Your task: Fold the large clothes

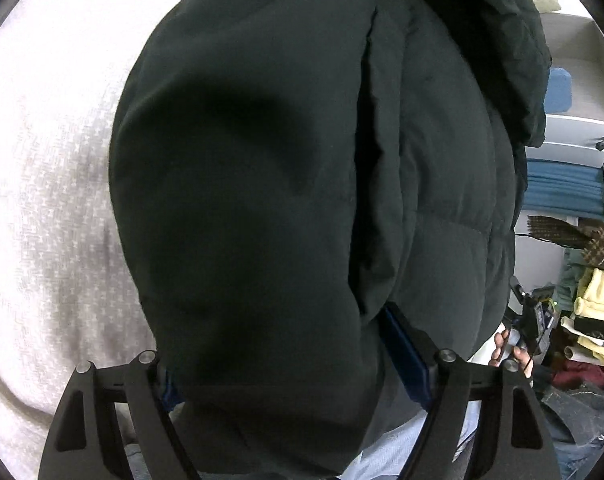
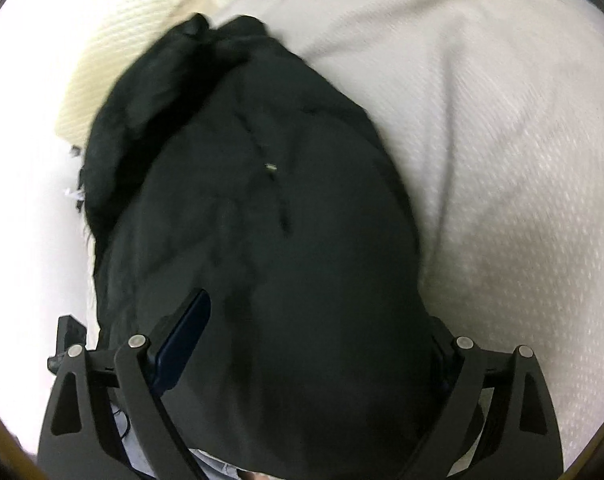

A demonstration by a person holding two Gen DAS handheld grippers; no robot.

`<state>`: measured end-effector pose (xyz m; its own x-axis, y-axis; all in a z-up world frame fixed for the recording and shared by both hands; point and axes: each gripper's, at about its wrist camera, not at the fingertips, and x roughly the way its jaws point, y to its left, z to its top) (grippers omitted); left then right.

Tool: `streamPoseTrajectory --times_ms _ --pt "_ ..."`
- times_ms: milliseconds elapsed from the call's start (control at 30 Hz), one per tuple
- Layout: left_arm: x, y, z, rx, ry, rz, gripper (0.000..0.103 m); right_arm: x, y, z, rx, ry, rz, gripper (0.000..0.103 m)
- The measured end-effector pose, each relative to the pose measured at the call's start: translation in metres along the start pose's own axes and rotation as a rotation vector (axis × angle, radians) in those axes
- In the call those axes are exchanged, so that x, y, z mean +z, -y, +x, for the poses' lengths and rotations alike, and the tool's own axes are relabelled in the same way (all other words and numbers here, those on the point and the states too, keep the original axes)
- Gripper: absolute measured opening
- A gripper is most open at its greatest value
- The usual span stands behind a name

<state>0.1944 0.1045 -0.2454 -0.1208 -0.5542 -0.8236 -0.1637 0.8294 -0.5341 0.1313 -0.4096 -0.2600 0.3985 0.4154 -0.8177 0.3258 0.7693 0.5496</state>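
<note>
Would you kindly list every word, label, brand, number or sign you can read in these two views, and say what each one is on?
None: no readable text in either view.
Black jacket: a tiny pale tag or mark near its seam, too small to read.
Pile of clothes at the side: no lettering that can be made out.
</note>
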Motion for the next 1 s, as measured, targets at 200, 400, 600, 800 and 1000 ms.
streamPoseTrajectory --times_ms 200,400,600,800,1000 --pt "-0.010 0.017 -0.004 -0.074 0.013 0.104 0.081 0.002 -0.009 0.014 0.008 -0.060 -0.047 0.090" --pt "-0.025 0.019 -0.028 -0.176 0.114 0.120 0.032 0.002 -0.025 -0.002 0.109 0.000 -0.105 0.021" --pt "-0.042 0.007 -0.086 -0.290 0.239 0.100 0.012 0.003 -0.050 -0.037 0.265 0.086 -0.111 0.011" --pt "-0.075 0.012 -0.156 -0.419 0.390 0.090 0.010 -0.009 -0.094 -0.099 0.272 0.181 -0.185 0.009" --pt "-0.116 0.016 -0.203 -0.483 0.474 0.112 0.009 -0.040 -0.109 -0.168 0.314 0.264 -0.247 0.009"
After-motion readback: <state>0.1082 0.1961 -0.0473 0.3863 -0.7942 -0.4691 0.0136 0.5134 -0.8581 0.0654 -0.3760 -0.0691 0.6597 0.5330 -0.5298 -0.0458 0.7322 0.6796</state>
